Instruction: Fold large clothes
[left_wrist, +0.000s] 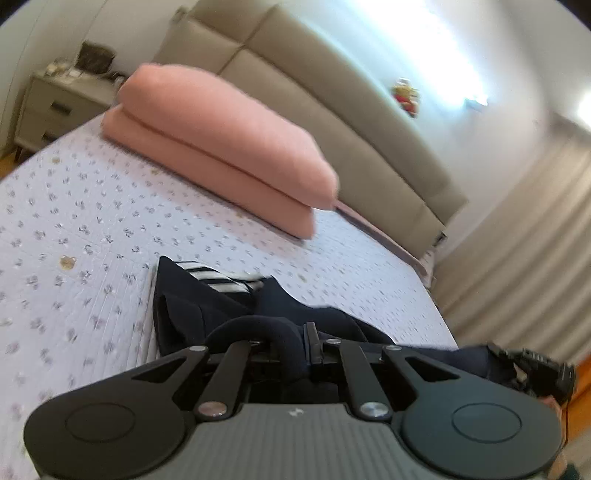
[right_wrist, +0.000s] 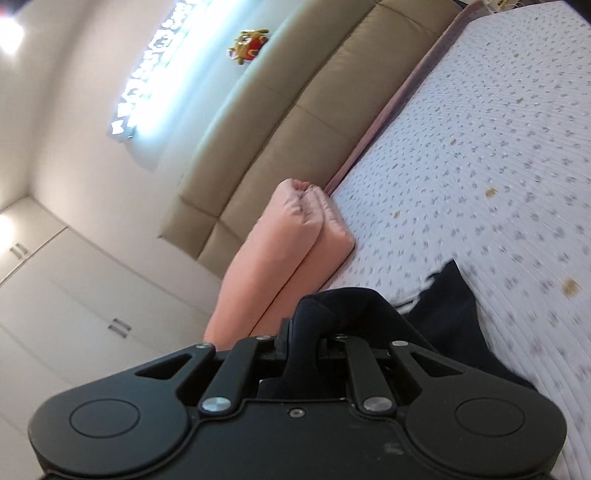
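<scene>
Both grippers level, gripping navy garment

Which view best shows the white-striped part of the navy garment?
Left wrist view: the navy garment shows its white stripes lying on the bed. The right wrist view shows only plain navy fabric; no stripes visible.

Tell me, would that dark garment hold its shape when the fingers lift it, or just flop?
Probably flop: the dark garment bunches into soft folds where the left gripper pinches it, and it loops limply over the right gripper. It likely sags between the two holds. It looks thick, so perhaps rather heavy, and unlikely to slip on the quilted bedspread.
</scene>
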